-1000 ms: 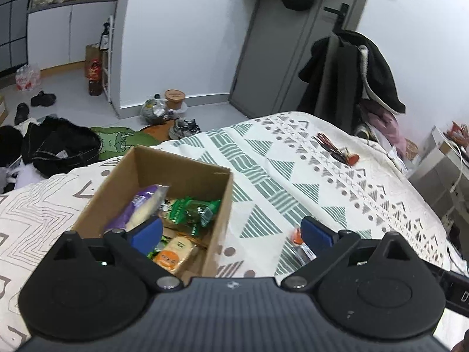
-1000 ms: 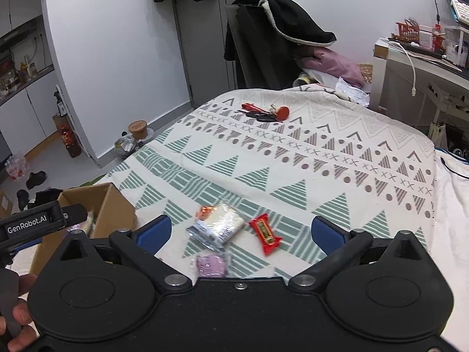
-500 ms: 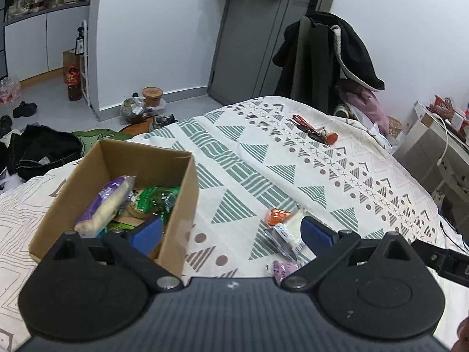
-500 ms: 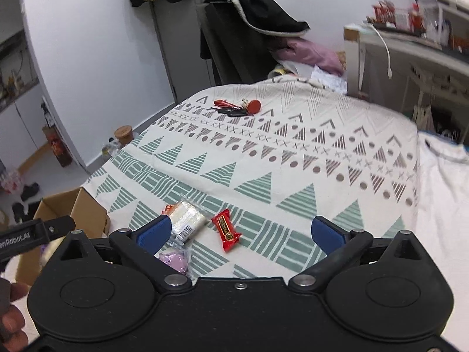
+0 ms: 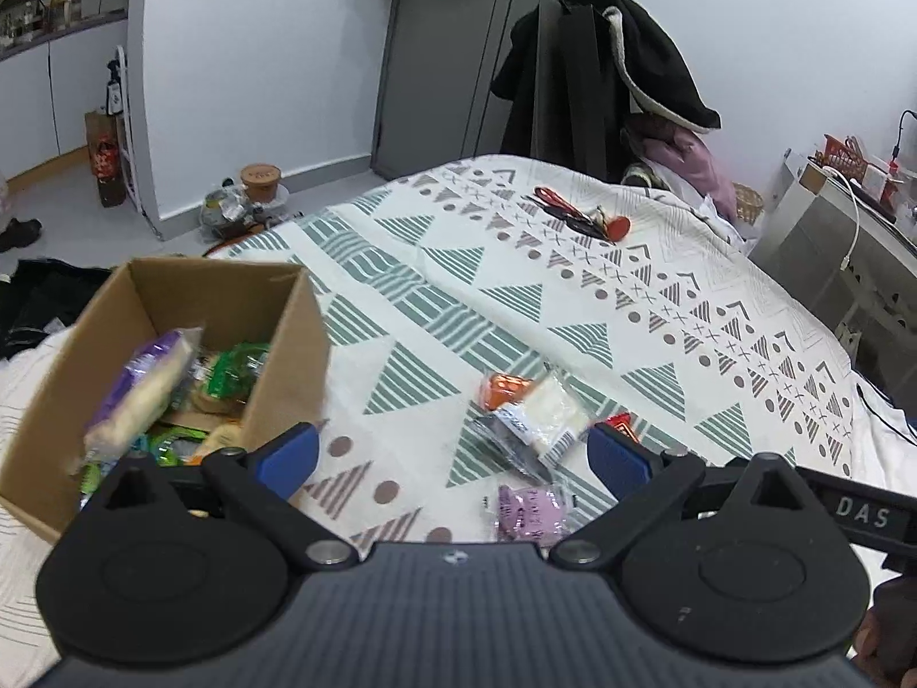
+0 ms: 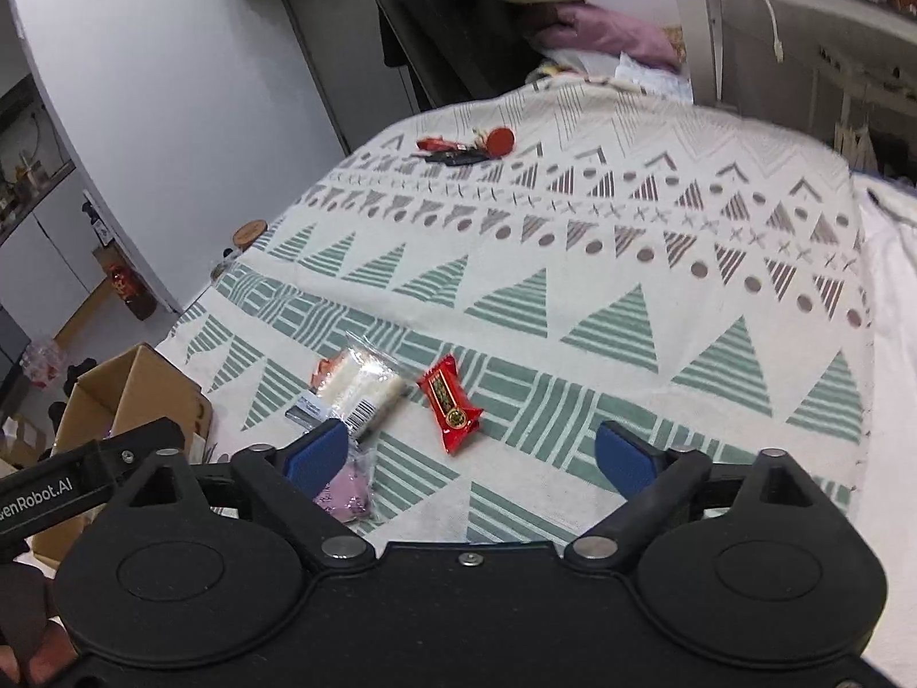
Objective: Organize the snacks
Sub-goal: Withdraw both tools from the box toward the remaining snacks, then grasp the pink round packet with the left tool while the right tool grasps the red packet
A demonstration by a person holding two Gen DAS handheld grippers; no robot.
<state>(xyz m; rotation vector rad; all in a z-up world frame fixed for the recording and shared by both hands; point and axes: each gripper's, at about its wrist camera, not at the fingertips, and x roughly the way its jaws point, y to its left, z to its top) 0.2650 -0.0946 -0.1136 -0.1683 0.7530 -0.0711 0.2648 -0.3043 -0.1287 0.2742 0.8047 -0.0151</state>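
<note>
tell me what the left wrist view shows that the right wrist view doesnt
Left wrist only: the inside of the cardboard box, with a purple packet and green packets.

Right wrist only: the whole red candy; the left view catches just a corner.

Both: the clear-wrapped white snack, the pink packet and the keys on the blanket.

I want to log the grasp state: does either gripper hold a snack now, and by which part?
Nothing is held. The left gripper and right gripper are both open, fingers spread with nothing between them, above the loose snacks on the bed.
</note>
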